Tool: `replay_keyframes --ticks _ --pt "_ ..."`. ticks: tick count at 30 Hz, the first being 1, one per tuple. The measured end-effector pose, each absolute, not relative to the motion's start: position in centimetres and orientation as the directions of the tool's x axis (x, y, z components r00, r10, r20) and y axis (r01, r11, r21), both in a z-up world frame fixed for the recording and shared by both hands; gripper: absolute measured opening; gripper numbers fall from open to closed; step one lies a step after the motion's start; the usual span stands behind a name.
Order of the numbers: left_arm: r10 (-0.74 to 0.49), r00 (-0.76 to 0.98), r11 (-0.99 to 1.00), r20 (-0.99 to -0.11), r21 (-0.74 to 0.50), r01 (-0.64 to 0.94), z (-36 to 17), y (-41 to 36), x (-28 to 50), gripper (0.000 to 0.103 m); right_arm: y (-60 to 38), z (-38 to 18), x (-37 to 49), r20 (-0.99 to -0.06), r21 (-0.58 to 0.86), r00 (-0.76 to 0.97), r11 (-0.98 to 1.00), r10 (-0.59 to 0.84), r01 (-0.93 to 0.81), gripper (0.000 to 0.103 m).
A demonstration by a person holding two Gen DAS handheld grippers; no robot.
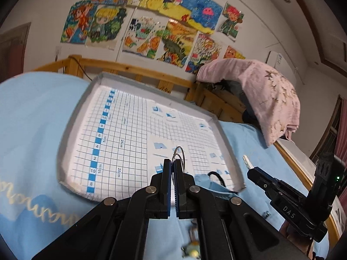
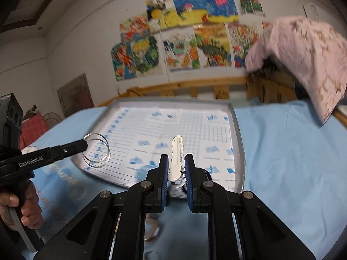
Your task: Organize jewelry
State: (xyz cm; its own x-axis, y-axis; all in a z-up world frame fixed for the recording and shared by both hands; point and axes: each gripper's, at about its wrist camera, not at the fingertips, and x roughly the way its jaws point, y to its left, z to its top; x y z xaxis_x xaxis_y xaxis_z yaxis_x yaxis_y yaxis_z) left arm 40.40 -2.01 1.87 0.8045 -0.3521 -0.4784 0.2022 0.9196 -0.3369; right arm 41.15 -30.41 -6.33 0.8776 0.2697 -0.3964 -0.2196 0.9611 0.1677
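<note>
My left gripper (image 1: 172, 162) is shut on thin silver wire bangles (image 1: 179, 154), which stick up from between its fingertips over the near part of a shallow grey tray (image 1: 73, 117) lined with blue-gridded paper. The right wrist view shows that same left gripper (image 2: 85, 145) at the left, with the silver bangles (image 2: 96, 150) hanging over the tray's (image 2: 237, 134) left corner. My right gripper (image 2: 176, 159) is shut on a white hair clip (image 2: 176, 158) that points forward above the tray's near edge. In the left wrist view the right gripper (image 1: 252, 170) sits at the right, the clip's tip (image 1: 246, 160) showing.
The tray lies on a light blue bedsheet (image 2: 292, 162). A wooden bed rail (image 1: 130, 67) runs behind it. A pink blanket (image 1: 271, 93) hangs at the back right. Small jewelry pieces (image 1: 192, 249) lie on the sheet beneath the grippers. A person's hand (image 2: 19, 212) grips the left handle.
</note>
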Motion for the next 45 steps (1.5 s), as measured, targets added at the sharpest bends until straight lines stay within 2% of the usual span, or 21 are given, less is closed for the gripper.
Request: replay_keyframes --ticks 7,20,24,26,27,28,29,31,33,35,37,39,45 --pt "-0.344 0.775 0.928 -0.53 -0.315 0.197 -0.5 -3.3 42.1 0.003 -30.1 -8.8 43.8 -0.455 0.185 0.845 0.958 0.282 -0.22 0.013" --pt "-0.271 0.767 0.955 -0.581 -0.259 0.141 -1.6 -3.4 42.9 0.003 -29.8 -10.4 45.2 -0.516 0.199 0.808 0.957 0.286 -0.211 0.015" --pt "-0.262 0.766 0.957 -0.587 -0.262 0.126 -1.4 -3.2 42.7 0.008 -30.1 -10.3 45.0 -0.509 0.202 0.815 0.959 0.277 -0.199 0.03" --pt "-0.258 0.774 0.957 -0.578 -0.265 0.121 -1.1 -3.1 42.2 0.026 -30.5 -9.8 44.5 -0.49 0.206 0.83 0.96 0.267 -0.188 0.031" --pt "-0.254 0.784 0.957 -0.567 -0.266 0.117 -0.8 -3.0 41.7 0.032 -30.6 -9.5 44.1 -0.478 0.205 0.839 0.962 0.26 -0.182 0.032" --pt "-0.25 0.795 0.957 -0.552 -0.267 0.115 -0.5 -2.9 41.3 0.044 -30.8 -9.0 43.6 -0.46 0.201 0.852 0.964 0.25 -0.174 0.034" --pt "-0.242 0.811 0.957 -0.533 -0.267 0.111 0.0 -2.7 40.6 0.063 -31.0 -8.5 43.0 -0.438 0.198 0.866 0.965 0.242 -0.17 0.037" --pt "-0.222 0.841 0.958 -0.492 -0.27 0.095 1.0 -2.4 39.2 0.082 -31.3 -7.3 41.5 -0.386 0.207 0.89 0.963 0.243 -0.173 0.051" --pt "-0.214 0.874 0.956 -0.436 -0.276 0.097 2.3 -1.9 37.2 0.087 -31.5 -6.0 40.1 -0.342 0.216 0.908 0.961 0.241 -0.174 0.057" --pt "-0.204 0.891 0.957 -0.406 -0.274 0.095 3.5 -1.6 35.6 0.099 -31.7 -4.9 38.5 -0.301 0.216 0.92 0.958 0.251 -0.19 0.067" --pt "-0.181 0.919 0.961 -0.351 -0.263 0.088 4.9 -1.2 33.2 0.102 -31.7 -3.8 36.5 -0.257 0.202 0.928 0.954 0.27 -0.221 0.091" --pt "-0.171 0.935 0.963 -0.31 -0.254 0.092 6.1 -1.1 31.1 0.103 -31.7 -2.7 33.9 -0.198 0.197 0.932 0.944 0.303 -0.265 0.101" --pt "-0.138 0.964 0.97 -0.228 -0.229 0.085 8.1 -0.4 24.3 0.103 -31.1 -1.6 27.3 -0.118 0.178 0.941 0.939 0.317 -0.294 0.101"
